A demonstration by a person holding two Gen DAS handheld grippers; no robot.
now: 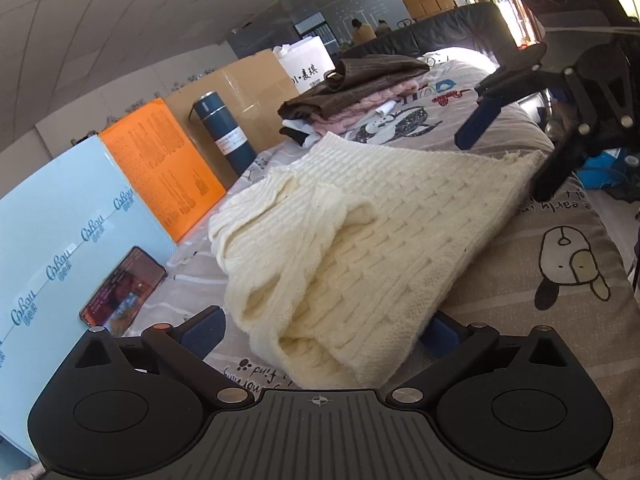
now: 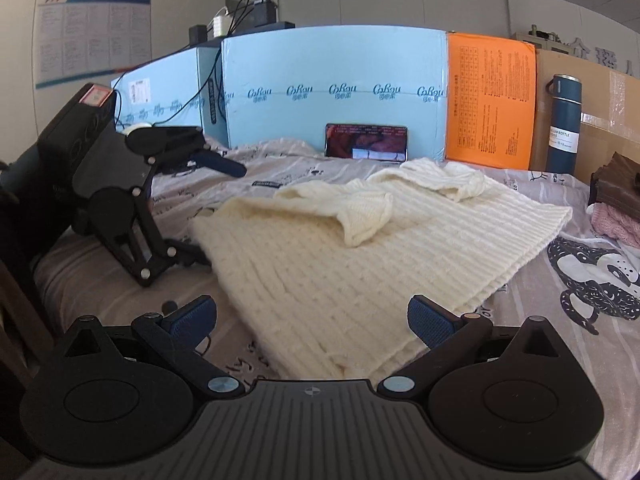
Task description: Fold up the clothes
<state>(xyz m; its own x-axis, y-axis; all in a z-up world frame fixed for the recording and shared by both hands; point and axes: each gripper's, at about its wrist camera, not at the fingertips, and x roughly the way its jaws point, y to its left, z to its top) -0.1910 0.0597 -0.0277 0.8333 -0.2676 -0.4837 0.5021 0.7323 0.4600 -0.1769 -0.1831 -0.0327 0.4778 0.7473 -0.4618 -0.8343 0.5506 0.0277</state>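
Note:
A cream knitted sweater [image 1: 360, 232] lies partly folded on the printed bedsheet [image 1: 540, 280], its sleeves laid over the body; it also shows in the right wrist view [image 2: 360, 248]. My left gripper [image 1: 320, 332] is open with its blue pads on either side of the sweater's near corner. My right gripper [image 2: 312, 320] is open, its pads astride another corner of the sweater. Each gripper shows in the other's view, the right gripper [image 1: 508, 148] at the sweater's far edge and the left gripper [image 2: 208, 216] at its left edge.
A stack of folded clothes [image 1: 352, 88] with a brown jacket on top sits at the far end of the bed. A blue bottle [image 1: 224, 132], an orange box [image 1: 164, 168], light blue boxes [image 2: 332, 92] and a leaning phone [image 2: 366, 142] line the bed's side.

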